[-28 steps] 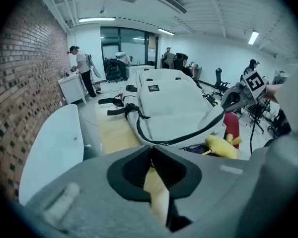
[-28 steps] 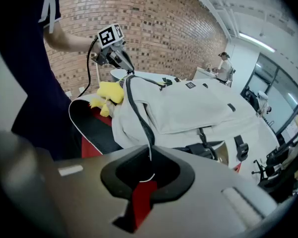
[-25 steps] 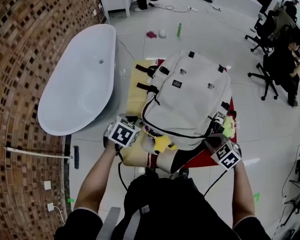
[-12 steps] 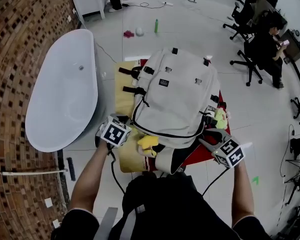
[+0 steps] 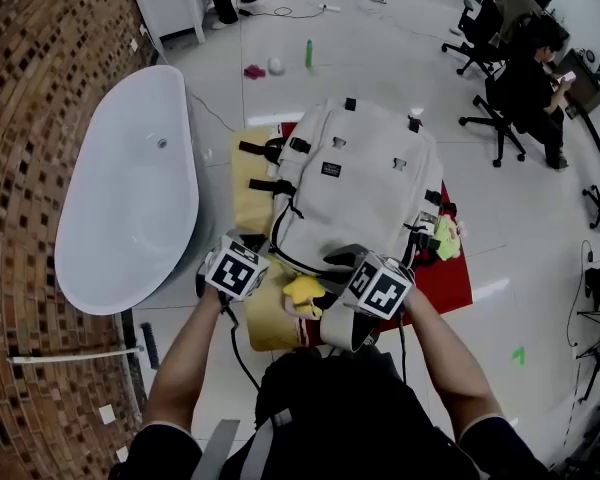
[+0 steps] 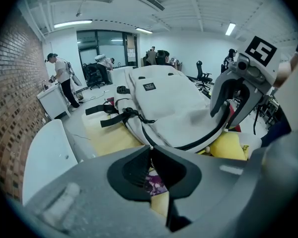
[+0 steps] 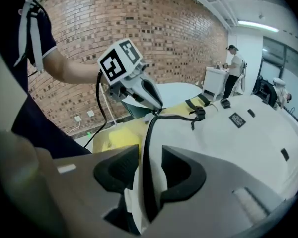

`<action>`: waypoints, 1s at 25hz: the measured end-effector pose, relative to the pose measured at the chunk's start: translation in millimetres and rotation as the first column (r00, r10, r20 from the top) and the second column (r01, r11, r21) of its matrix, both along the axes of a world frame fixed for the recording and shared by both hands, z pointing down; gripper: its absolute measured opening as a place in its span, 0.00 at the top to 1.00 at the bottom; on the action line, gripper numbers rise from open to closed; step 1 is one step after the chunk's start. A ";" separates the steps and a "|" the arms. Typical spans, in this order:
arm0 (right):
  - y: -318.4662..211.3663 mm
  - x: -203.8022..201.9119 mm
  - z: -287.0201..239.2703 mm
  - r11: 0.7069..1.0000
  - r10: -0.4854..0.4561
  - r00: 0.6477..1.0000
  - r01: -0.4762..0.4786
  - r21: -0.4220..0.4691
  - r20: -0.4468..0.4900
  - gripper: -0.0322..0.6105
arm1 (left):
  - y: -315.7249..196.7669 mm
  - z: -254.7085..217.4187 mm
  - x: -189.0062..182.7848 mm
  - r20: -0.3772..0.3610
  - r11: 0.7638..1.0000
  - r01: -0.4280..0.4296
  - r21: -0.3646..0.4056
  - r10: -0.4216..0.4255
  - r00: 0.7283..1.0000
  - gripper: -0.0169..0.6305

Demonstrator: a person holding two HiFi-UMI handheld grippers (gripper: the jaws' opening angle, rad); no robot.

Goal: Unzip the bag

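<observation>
Right tongs (image 7: pixel 150 168) just opening, astride bag (image 5: pixel 365 183) zipper (image 7: pixel 147 145) — yellow toy (image 5: pixel 305 290) beside

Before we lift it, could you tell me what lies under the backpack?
A yellow mat shows past the backpack's left edge, a red cloth past its right; the backpack hides whatever else lies beneath.

Off-white bag (image 5: pixel 365 183) had black zip line (image 7: pixel 148 148), black straps (image 5: pixel 270 185), small black label (image 5: pixel 330 169). Cloth (image 5: pixel 248 193) beneath was pale yellow; desk (image 5: pixel 450 283) red. Soft toy (image 5: pixel 305 290) was bright yellow. Left tongs (image 6: pixel 150 152), right tongs (image 7: pixel 150 170): grey, black pads, black-and-white square markers. Bathtub (image 5: pixel 130 198) was white, wall (image 5: pixel 30 118) brown brick mosaic, floor (image 5: pixel 400 48) pale grey.
</observation>
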State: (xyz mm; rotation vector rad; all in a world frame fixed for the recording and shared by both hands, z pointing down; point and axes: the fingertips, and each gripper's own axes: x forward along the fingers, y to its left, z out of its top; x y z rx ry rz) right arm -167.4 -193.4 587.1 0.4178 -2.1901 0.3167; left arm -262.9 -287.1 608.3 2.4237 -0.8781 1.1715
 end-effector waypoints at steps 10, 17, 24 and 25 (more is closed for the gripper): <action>8.3 0.0 9.9 0.993 -0.058 0.998 0.058 -0.105 0.004 0.87 | -8.9 1.4 -6.2 0.003 0.998 -0.063 0.028 0.063 0.998 0.94; 11.4 4.3 2.6 0.992 -0.016 0.999 0.022 -0.121 0.050 0.87 | -45.9 2.1 4.4 0.064 0.987 -0.144 0.071 0.140 0.988 0.94; 10.2 7.4 0.5 0.990 0.045 0.993 -0.030 -0.141 0.105 0.87 | -81.0 12.1 20.8 0.080 0.978 -0.192 0.082 0.185 0.979 0.94; 10.3 7.8 0.3 0.989 0.055 0.992 -0.038 -0.145 0.112 0.87 | -83.8 12.9 24.1 0.076 0.977 -0.196 0.081 0.190 0.979 0.94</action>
